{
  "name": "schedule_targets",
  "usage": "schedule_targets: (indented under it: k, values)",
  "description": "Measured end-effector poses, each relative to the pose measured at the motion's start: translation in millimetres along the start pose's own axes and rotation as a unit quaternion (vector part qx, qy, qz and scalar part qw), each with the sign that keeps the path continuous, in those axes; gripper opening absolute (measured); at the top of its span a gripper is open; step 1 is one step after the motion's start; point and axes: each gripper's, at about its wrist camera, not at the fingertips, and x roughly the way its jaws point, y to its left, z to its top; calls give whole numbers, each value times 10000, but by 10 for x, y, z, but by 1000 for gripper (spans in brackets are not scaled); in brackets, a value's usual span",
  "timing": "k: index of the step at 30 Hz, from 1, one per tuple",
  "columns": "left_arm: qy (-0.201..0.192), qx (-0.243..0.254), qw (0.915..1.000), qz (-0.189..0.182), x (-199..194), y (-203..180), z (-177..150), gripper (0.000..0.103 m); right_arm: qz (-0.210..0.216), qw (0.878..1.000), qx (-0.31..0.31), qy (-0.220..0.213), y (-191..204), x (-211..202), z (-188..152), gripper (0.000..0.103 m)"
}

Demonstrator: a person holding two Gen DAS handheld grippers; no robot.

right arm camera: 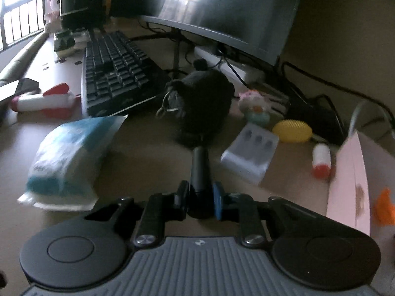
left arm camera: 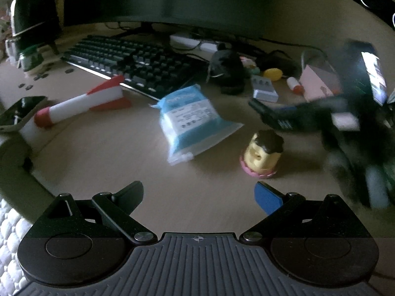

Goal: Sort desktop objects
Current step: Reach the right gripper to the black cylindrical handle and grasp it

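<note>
My right gripper (right arm camera: pixel 200 196) is shut on a black pen-like stick (right arm camera: pixel 200 170) and holds it above the desk. In the left wrist view the right gripper (left arm camera: pixel 261 109) shows blurred at the right. My left gripper (left arm camera: pixel 200 194) is open and empty above bare desk. Ahead of it lie a blue-and-white tissue pack (left arm camera: pixel 190 120), also in the right wrist view (right arm camera: pixel 66 157), a yellow toy figure with a black top (left arm camera: pixel 263 156), and a red-and-white toy rocket (left arm camera: pixel 84 103). A black pouch (right arm camera: pixel 200 103), a white battery charger (right arm camera: pixel 249 153) and a yellow oval (right arm camera: pixel 292 131) lie further back.
A black keyboard (left arm camera: pixel 133 61) and a monitor (right arm camera: pixel 234 12) stand behind. A pink box (right arm camera: pixel 350 172) is at the right, with a small white-and-red tube (right arm camera: pixel 321 160) beside it. A phone (left arm camera: pixel 17 113) rests at the left edge. Cables and a power strip (left arm camera: pixel 195 42) run under the monitor.
</note>
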Motion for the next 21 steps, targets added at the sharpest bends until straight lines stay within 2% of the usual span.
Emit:
schedule_targets:
  k: [4,7,11,13,16,18,21]
  values:
    - [-22,160,9996,-249,112,-210,33,100,127,9999,92,54,-68,-501,-453,20]
    - [-7,275,9987,-425,224,-419,36,100,43,9998,71,208,-165,-861,-827,20]
    - [9,365,9978,-556,303,-623,37,100,-718,9967,-235,299,-388,-1206,-1255,23]
    - [-29,405,9976,-565,325,-705,52,100,-1198,9922,-107,326,-553,-1288,-1380,26]
    - [-56,406,9977,-537,330,-772,61,100,-1860,9819,262,252,-761,-1377,-1492,37]
    - [-48,395,9978,-536,316,-804,50,100,-2203,9745,404,156,-837,-1416,-1551,52]
    - [-8,424,9978,-513,297,-847,17,100,-2496,9666,550,186,-914,-1410,-1636,53]
